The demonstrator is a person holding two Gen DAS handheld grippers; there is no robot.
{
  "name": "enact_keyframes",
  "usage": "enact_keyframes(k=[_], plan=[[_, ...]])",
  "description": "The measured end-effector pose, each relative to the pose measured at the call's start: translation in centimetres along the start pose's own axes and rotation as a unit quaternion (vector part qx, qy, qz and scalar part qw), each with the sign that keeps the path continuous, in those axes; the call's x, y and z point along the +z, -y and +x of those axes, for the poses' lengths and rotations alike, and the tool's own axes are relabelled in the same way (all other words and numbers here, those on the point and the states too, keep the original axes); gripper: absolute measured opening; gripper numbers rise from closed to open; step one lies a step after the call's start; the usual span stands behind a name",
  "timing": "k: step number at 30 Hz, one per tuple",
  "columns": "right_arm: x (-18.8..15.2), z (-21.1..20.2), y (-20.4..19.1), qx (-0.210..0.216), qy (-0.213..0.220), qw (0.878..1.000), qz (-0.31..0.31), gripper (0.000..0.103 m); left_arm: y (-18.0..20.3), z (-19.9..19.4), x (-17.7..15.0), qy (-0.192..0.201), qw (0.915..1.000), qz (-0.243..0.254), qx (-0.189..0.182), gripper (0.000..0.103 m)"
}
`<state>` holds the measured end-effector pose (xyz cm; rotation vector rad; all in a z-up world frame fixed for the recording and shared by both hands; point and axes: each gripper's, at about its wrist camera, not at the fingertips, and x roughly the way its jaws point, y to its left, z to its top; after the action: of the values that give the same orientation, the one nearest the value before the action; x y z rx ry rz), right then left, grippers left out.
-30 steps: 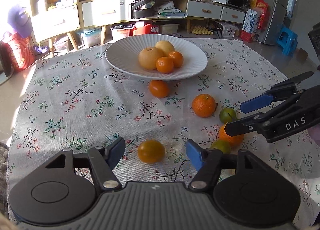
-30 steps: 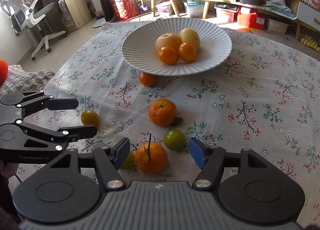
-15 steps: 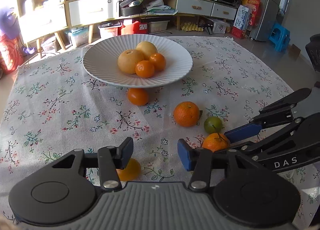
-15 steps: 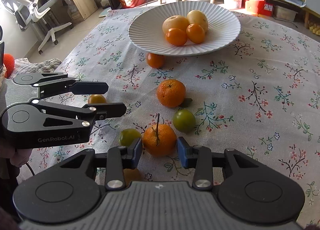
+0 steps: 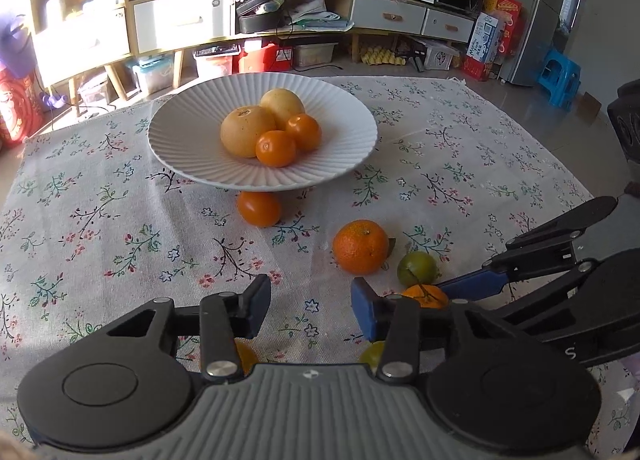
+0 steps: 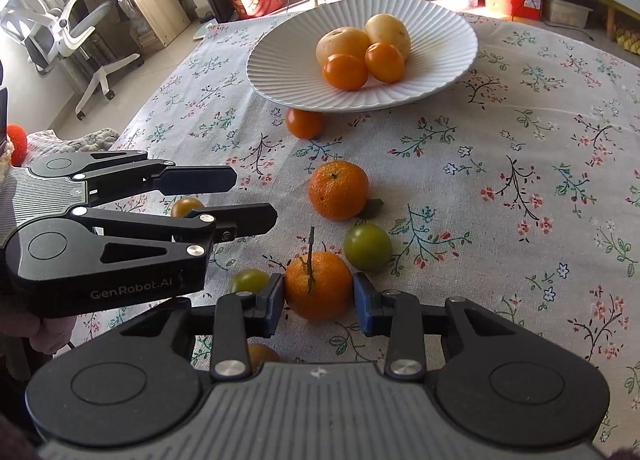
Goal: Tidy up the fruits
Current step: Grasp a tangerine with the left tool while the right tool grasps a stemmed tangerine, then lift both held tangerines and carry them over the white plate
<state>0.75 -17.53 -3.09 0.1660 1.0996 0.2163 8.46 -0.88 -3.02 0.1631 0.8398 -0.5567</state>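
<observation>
My right tool (image 6: 319,298) is closed down on the stemmed orange (image 6: 318,286); both blue pads touch its sides, and the fruit sits on the worktop (image 6: 520,188) near the edge closest to me. Its stem stands upright. I cannot tell whether the orange is lifted off the cloth.

My left tool (image 5: 310,308) is open, its fingers well apart with nothing between them. It hovers over the near part of the worktop. A small orange-yellow fruit (image 5: 244,356) lies under its left finger, mostly hidden, and a green fruit (image 5: 372,354) shows partly under its right finger.

Loose fruit on the floral cloth: a large mandarin (image 6: 338,190) towards the middle, a green fruit (image 6: 368,247) just beside the held orange on the right, another green fruit (image 6: 250,280) just to its left, a small yellowish fruit (image 6: 187,207) behind the left tool, and a brownish fruit (image 6: 262,354) partly hidden under my right tool's left finger.

The white ribbed plate (image 6: 440,72) stands towards the far edge. It holds two pale yellow fruits and two small oranges, touching one another in a cluster. One small orange (image 6: 304,123) lies on the cloth right at the plate's near rim, partly under it.
</observation>
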Motion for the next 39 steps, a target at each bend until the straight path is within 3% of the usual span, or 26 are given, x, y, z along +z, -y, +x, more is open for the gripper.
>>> enact_keyframes(k=[15, 23, 27, 39], plan=[[-0.1, -2.7, 2.7, -0.045, 0.015, 0.999, 0.02, 0.033, 1.6, 1.7, 1.1, 0.004, 0.9998, -0.012, -0.016, 0.042], [0.0, -2.9, 4.0, -0.053, 0.017, 0.998, 0.021, 0.033, 2.0, 3.2, 1.3, -0.003, 0.9994, -0.029, -0.017, 0.041], [0.0, -2.9, 4.8, -0.052, 0.017, 0.998, 0.038, 0.033, 2.0, 3.5, 1.5, -0.005, 0.9989, -0.037, -0.026, 0.035], [0.0, -2.8, 4.5, -0.054, 0.02, 0.998, 0.029, 0.033, 2.2, 3.3, 1.4, -0.005, 0.9993, -0.034, -0.012, 0.032]])
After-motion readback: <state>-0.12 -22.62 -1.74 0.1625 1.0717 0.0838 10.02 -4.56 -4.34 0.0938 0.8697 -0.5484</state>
